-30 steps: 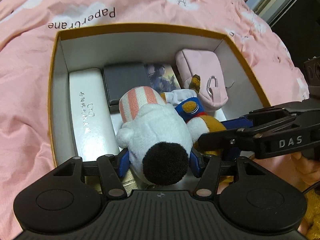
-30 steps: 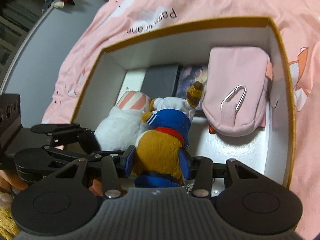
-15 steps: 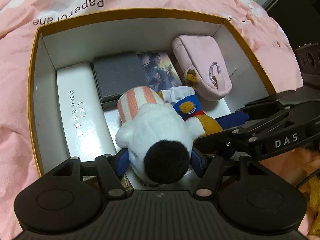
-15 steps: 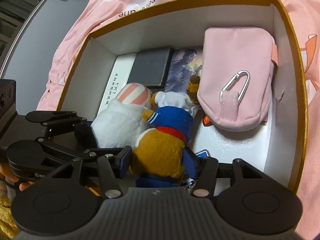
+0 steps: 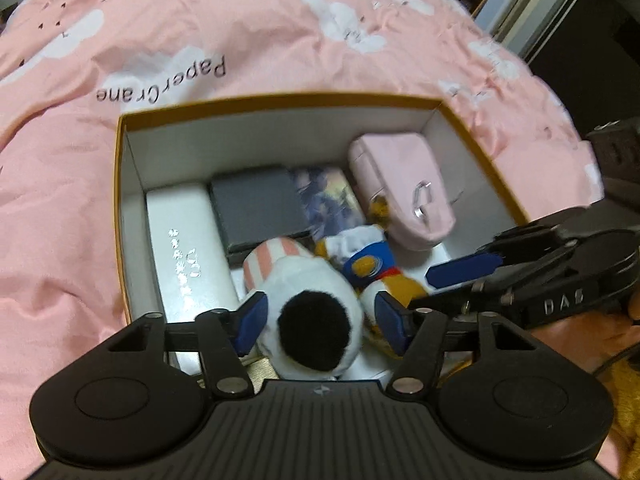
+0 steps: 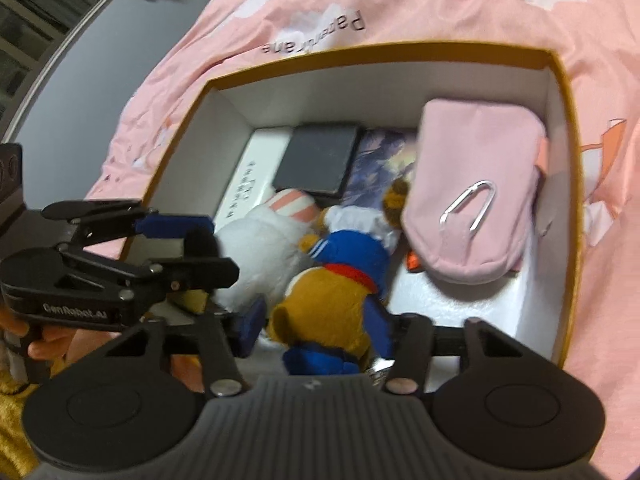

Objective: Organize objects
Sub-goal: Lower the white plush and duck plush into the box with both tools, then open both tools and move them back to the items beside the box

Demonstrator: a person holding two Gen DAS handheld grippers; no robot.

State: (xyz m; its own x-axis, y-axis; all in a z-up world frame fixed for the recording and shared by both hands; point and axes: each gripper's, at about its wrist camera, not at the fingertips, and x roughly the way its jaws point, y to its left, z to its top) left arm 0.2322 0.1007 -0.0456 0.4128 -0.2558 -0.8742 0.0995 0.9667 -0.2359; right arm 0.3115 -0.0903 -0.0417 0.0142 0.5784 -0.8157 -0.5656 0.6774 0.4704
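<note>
In the left wrist view, the left gripper (image 5: 320, 320) had spread its jaws since half a second earlier: the blue pads now stood clear on either side of the white plush (image 5: 308, 304) at lower centre instead of pinching it. The toy lay released inside the box (image 5: 276, 98), so this item's placement looked finished. At the right edge, the right gripper (image 5: 460, 276) also showed its blue pad free of the brown plush (image 5: 380, 276), just beside the white one.

The box sat on the pink bedspread (image 5: 200, 32) and held, from left to right across the middle of the frame, a long white case (image 5: 180, 232), a dark grey box (image 5: 256, 208), a picture card (image 5: 324, 196) and a pink pouch (image 5: 400, 184) with a metal clip.

In the right wrist view, the right gripper (image 6: 316, 326) was likewise parted, where earlier it had clamped the brown plush (image 6: 332, 300) at lower centre; a gap showed at the left pad, while the right one was close or perhaps touching. The left gripper (image 6: 176, 244), at the left edge, was open around the white plush (image 6: 256, 256). The pink pouch (image 6: 472, 196) filled the box's (image 6: 400, 50) right side, upper right of frame. Both toys seemed delivered; withdrawing without snagging fur was probably next.
</note>
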